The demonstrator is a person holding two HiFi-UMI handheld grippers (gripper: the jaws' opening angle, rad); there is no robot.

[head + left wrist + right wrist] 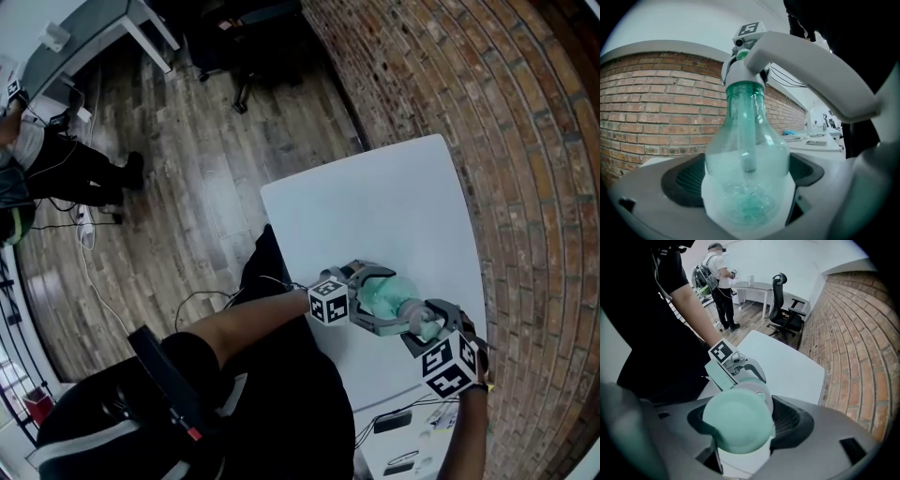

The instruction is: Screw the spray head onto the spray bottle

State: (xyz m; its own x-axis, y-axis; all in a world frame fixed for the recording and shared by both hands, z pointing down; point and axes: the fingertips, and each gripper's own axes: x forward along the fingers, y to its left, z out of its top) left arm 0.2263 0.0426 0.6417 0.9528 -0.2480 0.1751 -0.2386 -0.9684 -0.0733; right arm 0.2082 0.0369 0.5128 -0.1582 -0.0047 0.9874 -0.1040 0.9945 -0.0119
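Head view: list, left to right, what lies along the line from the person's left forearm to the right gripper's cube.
left forearm → left gripper's marker cube → spray bottle → spray head → right gripper's marker cube

The spray bottle (747, 154) is clear, pale green plastic, with a bulbous body, a narrow neck and a dip tube running down inside. It is held nearly on its side above the near right part of the table (375, 216), with its base between the jaws of the left gripper (373, 302). The spray head (738, 423), white with a rounded green top, sits on the neck, clamped by the right gripper (424, 325). How far it is threaded on cannot be told.
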